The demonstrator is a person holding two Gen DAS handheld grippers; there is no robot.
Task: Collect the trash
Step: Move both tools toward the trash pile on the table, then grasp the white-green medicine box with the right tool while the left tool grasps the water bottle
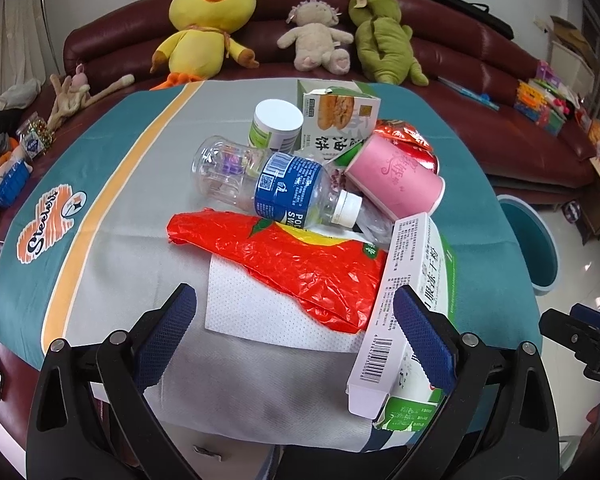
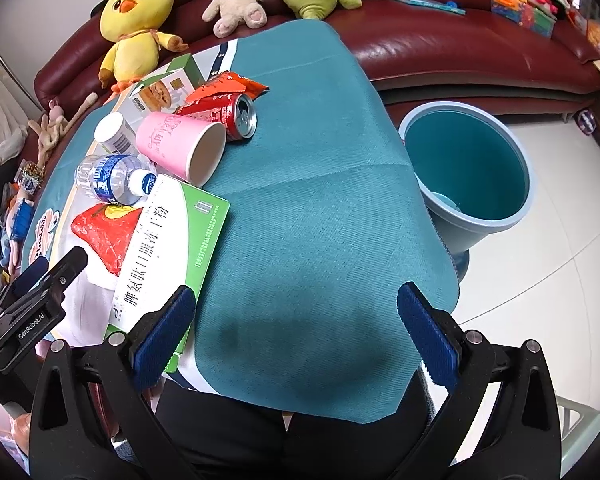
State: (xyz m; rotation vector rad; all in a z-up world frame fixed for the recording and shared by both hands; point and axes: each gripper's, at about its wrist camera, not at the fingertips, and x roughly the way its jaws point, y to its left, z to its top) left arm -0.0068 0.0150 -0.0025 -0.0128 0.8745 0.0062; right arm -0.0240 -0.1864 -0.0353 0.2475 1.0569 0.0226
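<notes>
Lying in a heap on the table is the trash. A clear water bottle with a blue label is on its side, next to a pink paper cup that is tipped over. Behind the cup are a red can and a shiny red snack bag. A white jar stands upright beside a green and white biscuit box. In front, a red plastic bag lies on a white paper towel. A long white and green box lies at the near edge of the heap.

The left gripper has its two blue fingers wide apart and holds nothing. Its right finger looks just beside the long box; I cannot tell if it touches.

The right gripper is wide apart too, over bare cloth, holding nothing.

A blue bin stands on the floor beside the table. Stuffed toys sit on the red sofa behind.
</notes>
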